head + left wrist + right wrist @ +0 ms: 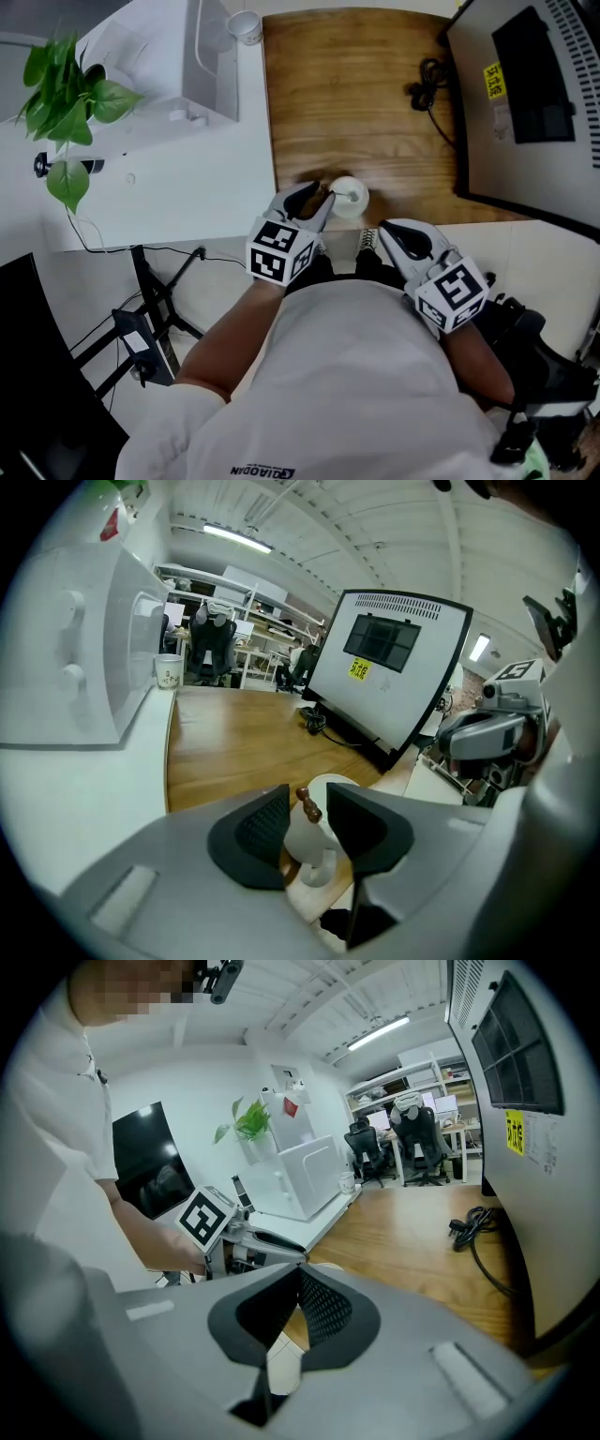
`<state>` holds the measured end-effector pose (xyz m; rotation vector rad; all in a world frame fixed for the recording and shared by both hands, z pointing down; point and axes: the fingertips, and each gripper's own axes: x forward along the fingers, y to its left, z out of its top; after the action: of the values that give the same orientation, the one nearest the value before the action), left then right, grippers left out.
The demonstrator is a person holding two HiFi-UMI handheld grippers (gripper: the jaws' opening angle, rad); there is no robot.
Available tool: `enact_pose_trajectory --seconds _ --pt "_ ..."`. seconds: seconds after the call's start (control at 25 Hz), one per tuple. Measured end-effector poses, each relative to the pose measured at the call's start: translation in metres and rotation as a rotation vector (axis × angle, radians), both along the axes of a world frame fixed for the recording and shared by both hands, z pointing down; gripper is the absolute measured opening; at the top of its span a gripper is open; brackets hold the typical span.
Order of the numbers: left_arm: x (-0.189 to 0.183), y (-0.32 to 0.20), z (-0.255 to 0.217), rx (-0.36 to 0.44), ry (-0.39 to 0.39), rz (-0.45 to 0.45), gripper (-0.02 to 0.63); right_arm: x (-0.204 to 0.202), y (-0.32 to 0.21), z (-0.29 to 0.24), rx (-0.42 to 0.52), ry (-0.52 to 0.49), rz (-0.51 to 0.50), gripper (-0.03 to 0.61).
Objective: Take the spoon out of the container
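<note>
- left gripper [322, 199]: fingers [255, 829] released, one on each side of the spoon [308, 804] handle, not pressing on it.
- the spoon stands in the white container [350, 198], its brown knob poking above the rim.
- right gripper [298, 1283]: fingers clenched on nothing, held off to the right near the body, so it isn't steadying the container.
- risk: if the fingers close off-centre, the thin handle could slip out sideways or swing round the rim instead of being pinched.
- risk: the container sits near the front edge of the wooden worktop [356, 103]. With nothing holding it, a shove or slanted pull could tip it or drag it off.
- risk: a finger catches the container rim and grips that along with the spoon.
- risk: an angled lift jams the spoon bowl against the wall, so the container comes up too.
</note>
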<state>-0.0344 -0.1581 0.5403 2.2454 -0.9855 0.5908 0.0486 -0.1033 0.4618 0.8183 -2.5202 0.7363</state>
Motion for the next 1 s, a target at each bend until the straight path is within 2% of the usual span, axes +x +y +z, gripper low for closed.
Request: enact_pose_trajectory --seconds 0.4,0.76,1.0 --pt "0.003 0.003 0.014 -0.022 -0.02 0.008 0.12 0.003 0.001 0.002 0.001 0.003 0.007 0.008" --pt "0.006 0.002 0.011 0.002 -0.031 0.016 0.068 0.006 0.002 0.003 0.011 0.003 0.011 0.008" --pt "0.006 0.003 0.006 0.018 -0.033 0.019 0.057 0.004 0.003 0.001 0.016 0.001 0.012 0.008"
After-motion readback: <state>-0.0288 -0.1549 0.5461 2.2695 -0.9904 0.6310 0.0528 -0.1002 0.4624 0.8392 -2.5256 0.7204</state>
